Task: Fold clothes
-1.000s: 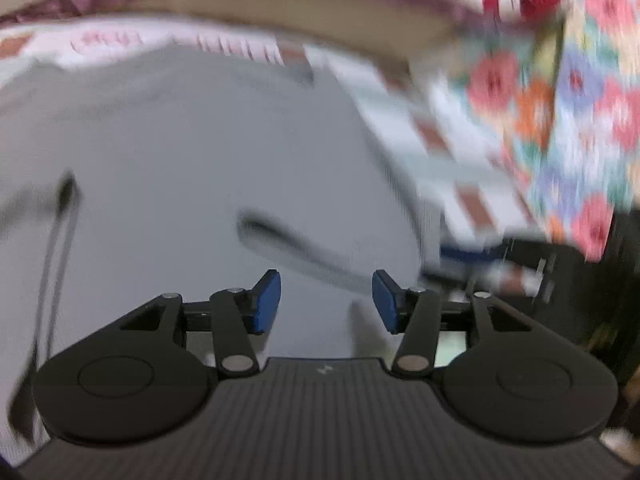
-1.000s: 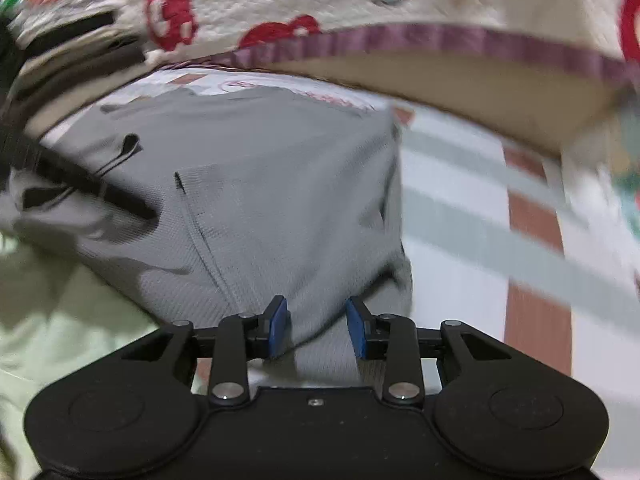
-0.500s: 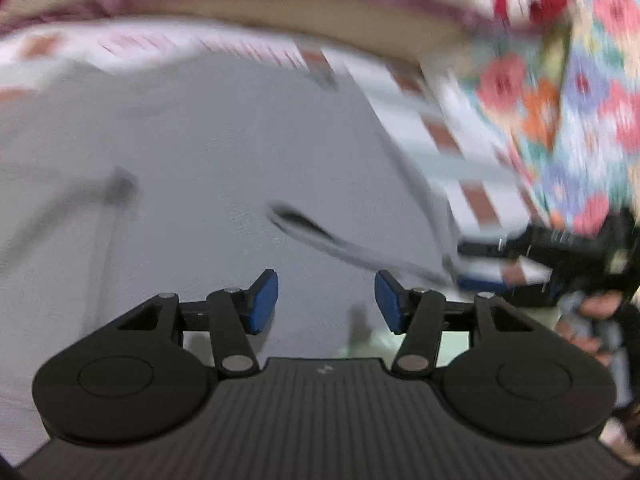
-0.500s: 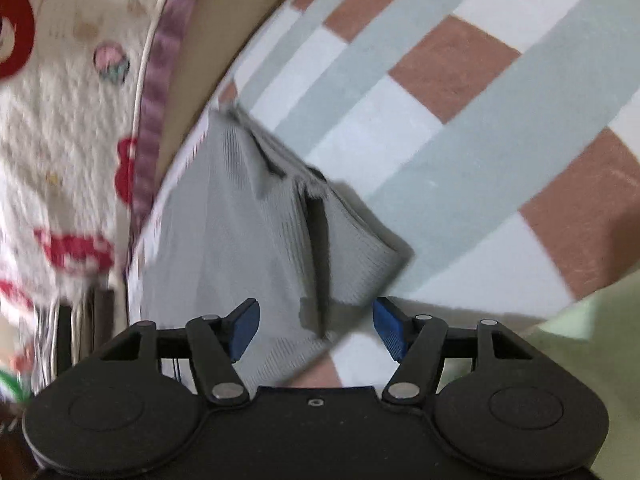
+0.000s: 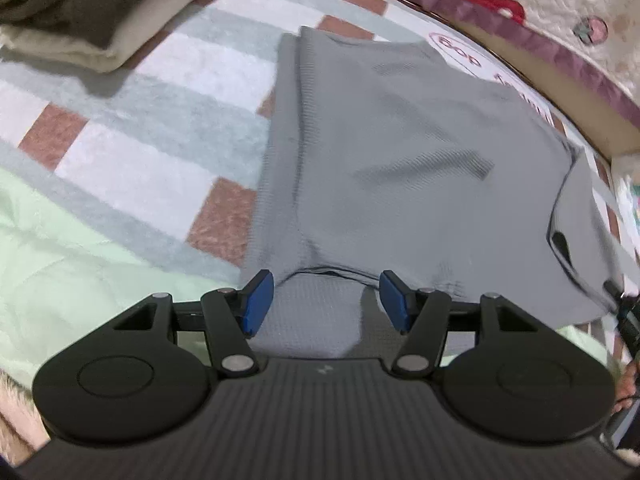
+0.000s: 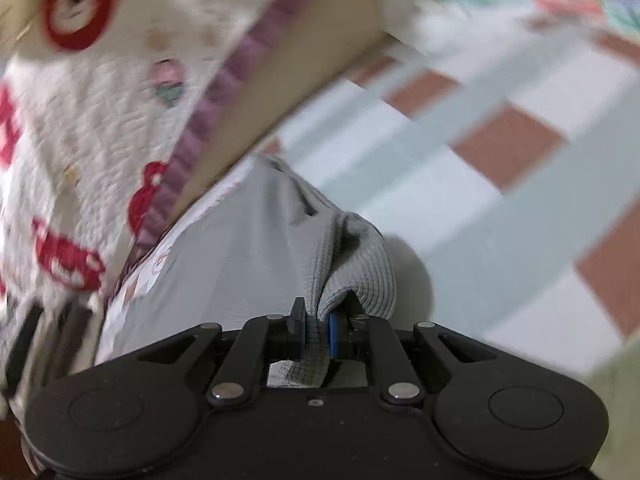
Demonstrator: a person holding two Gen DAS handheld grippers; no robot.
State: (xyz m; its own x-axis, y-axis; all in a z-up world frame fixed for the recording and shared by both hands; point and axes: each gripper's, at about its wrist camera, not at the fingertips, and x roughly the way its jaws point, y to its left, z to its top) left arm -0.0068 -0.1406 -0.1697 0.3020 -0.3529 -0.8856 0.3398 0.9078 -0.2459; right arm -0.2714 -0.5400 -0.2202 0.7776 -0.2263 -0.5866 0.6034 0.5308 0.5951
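The grey ribbed knit garment [image 5: 400, 152] fills the centre of my left wrist view, lying on a checked blanket [image 5: 132, 128] of pale grey-green, white and brick-red squares, its left side turned over in a long narrow fold. My right gripper [image 6: 318, 334] has just been closing and its blue pads now pinch a bunched corner of the same cloth at bottom centre of its view, the fabric puckered between them and bulging above. My left gripper [image 5: 326, 300] has just been opening a little; its jaws stand about half apart over the near hem, with cloth beneath them but the pads pressing nothing. As I judge it, the risk lies in that imbalance: if I lift on the right before the left has a hold, the soft, stretchy knit will sag and drag, and the tidy side fold could slide open. The pinch is also on a wad, not a flat edge, so it may catch too many layers or slip out. The knit looks thin, limp and finely ribbed; the blanket looks fuzzy and may grip it. A quilted cream cover with red motifs and a purple border [image 5: 560, 52] curves along the upper right, and folded cloth [image 5: 72, 28] is stacked at upper left.
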